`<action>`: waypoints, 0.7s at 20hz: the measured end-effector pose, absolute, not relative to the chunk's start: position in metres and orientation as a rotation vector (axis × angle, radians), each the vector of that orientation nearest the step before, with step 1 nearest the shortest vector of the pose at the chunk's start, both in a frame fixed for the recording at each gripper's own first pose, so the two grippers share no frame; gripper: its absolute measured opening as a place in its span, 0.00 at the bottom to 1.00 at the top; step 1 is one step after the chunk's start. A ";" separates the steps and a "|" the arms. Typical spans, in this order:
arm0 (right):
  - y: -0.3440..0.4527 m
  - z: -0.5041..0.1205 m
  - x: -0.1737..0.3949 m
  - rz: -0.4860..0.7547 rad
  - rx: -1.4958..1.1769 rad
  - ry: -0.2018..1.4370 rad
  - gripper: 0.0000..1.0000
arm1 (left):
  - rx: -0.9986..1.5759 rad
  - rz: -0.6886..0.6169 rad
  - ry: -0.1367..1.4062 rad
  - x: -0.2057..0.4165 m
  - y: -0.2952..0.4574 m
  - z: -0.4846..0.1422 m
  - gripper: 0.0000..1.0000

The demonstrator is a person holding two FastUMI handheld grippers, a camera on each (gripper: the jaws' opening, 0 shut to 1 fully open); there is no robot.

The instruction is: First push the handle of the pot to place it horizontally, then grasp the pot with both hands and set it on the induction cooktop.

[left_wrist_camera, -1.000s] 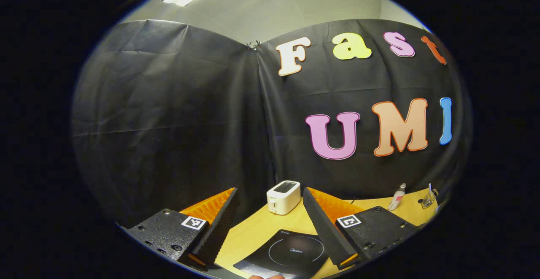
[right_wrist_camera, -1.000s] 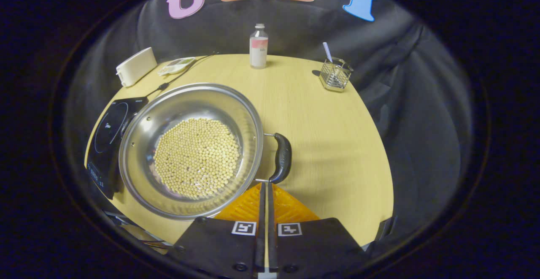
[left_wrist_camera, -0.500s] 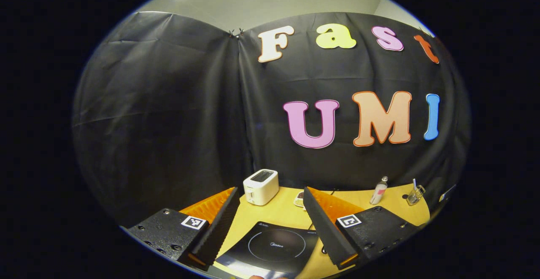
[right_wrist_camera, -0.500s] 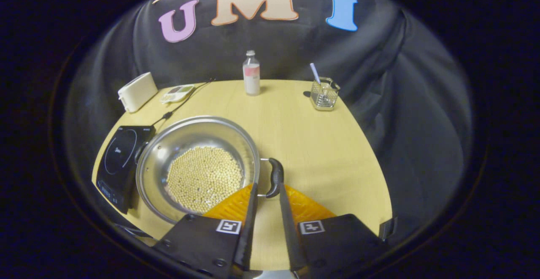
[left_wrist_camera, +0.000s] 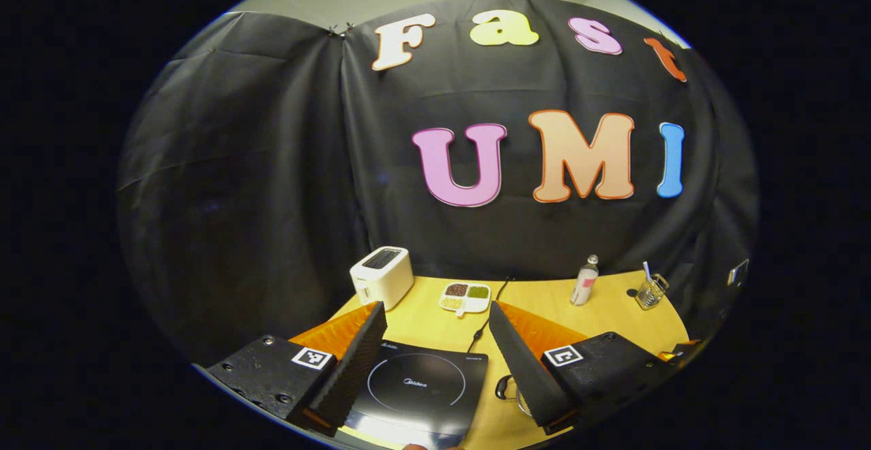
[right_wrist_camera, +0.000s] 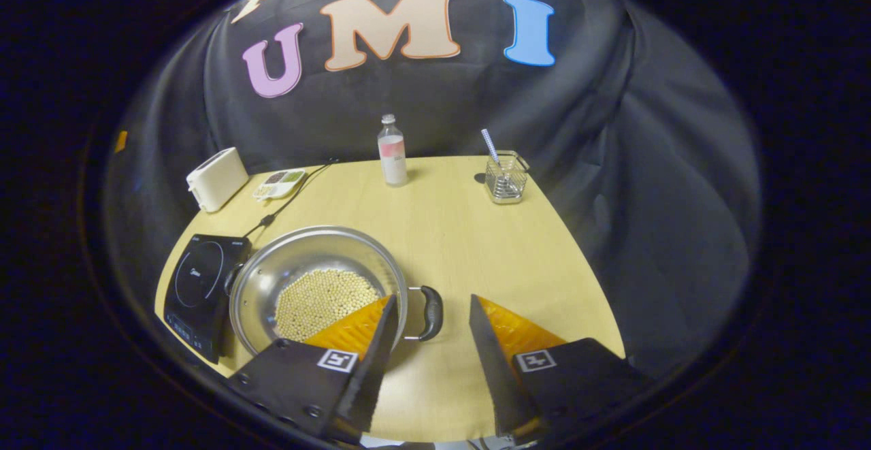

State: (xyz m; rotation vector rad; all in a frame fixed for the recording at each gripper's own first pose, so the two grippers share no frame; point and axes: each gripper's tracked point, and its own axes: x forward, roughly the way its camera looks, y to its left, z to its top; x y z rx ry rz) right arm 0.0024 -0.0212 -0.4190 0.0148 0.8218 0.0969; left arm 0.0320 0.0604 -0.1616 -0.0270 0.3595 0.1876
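The right gripper (right_wrist_camera: 427, 310) is held above the near part of the round pale-wood table (right_wrist_camera: 476, 246) with its jaws spread wide and nothing between them. The black loop handle (right_wrist_camera: 431, 312) of the pot shows in the gap between the two fingers, lying flat and level with the pot rim. The left gripper (left_wrist_camera: 435, 317) is likewise spread apart and grips nothing; it is raised and looks over the black square induction cooktop (left_wrist_camera: 418, 389) toward the booth wall.

Containers:
- The wide, shallow stainless-steel pot (right_wrist_camera: 320, 283) stands on the table just beside the cooktop, its left rim at the cooktop's right edge. It holds a layer of small round pale-yellow beans (right_wrist_camera: 323, 300) covering the bottom.
- A white divided dish (left_wrist_camera: 465, 297) near the back edge holds dark, green and yellowish contents in separate compartments.
- A clear glass cup (right_wrist_camera: 506, 179) at the back right holds a striped straw-like stick, tilted.
- A clear bottle with a pink label (right_wrist_camera: 392, 158) stands upright at the back centre.

A white two-slot toaster (left_wrist_camera: 382, 276) stands at the back left edge. A black cord (right_wrist_camera: 286, 198) runs from the cooktop toward the back of the table.

The table surface to the right of the pot is bare wood up to the rim. The cooktop sits close to the table's left edge.
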 end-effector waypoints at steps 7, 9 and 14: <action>-0.020 -0.420 0.012 0.113 -0.003 0.814 1.00 | -0.033 0.048 0.528 0.052 0.009 -0.234 0.98; -0.019 -0.423 0.015 0.112 -0.005 0.820 0.99 | -0.048 0.013 0.588 0.054 -0.004 -0.257 0.98; -0.018 -0.430 0.022 0.108 -0.007 0.833 1.00 | -0.090 -0.052 0.741 0.056 -0.026 -0.316 0.99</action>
